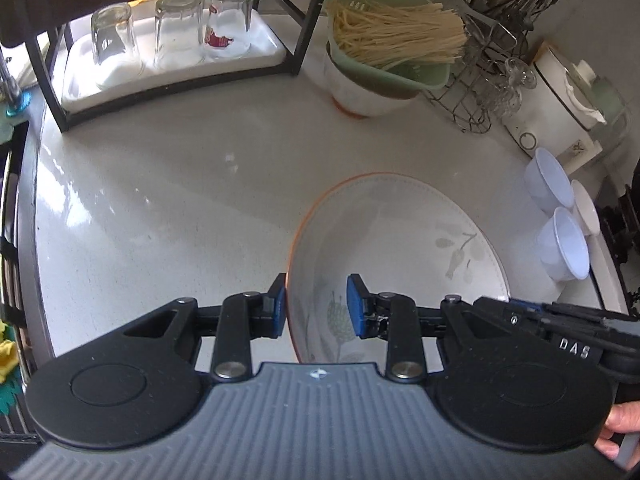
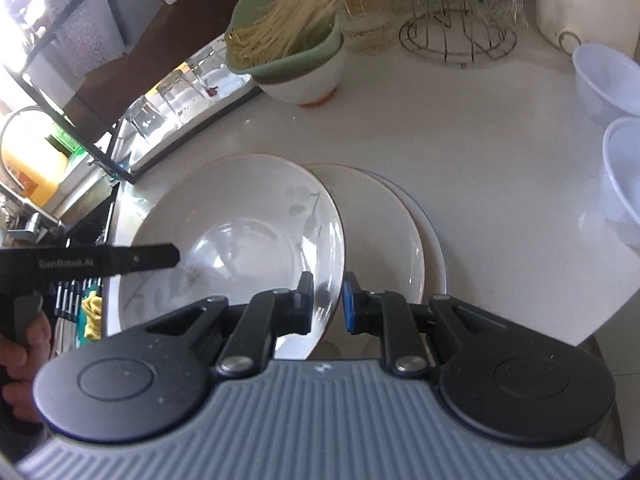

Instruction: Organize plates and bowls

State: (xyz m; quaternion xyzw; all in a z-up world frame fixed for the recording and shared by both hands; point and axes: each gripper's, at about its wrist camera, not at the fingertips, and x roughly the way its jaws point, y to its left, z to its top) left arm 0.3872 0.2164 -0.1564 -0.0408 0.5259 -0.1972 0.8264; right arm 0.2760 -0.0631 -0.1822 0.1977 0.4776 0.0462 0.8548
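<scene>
A deep white plate [image 2: 240, 232] with an orange rim and grey leaf print is tilted, its right edge overlapping 2 flatter stacked plates [image 2: 384, 232]. Well right of the deep plate sit 3 small white bowls [image 1: 560, 216], clustered together.

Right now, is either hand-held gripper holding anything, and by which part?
Both straddle the rim of the leaf-patterned plate: left hand-held gripper on one edge, right hand-held gripper on the opposite edge. Firm clamping cannot be told.

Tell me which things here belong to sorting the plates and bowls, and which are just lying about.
Job: leaf-pattern plate between both grippers' fingers, left gripper, right gripper; plates beneath; plastic bowls.

Lying about: upturned glasses, noodle colander, wire rack.
</scene>
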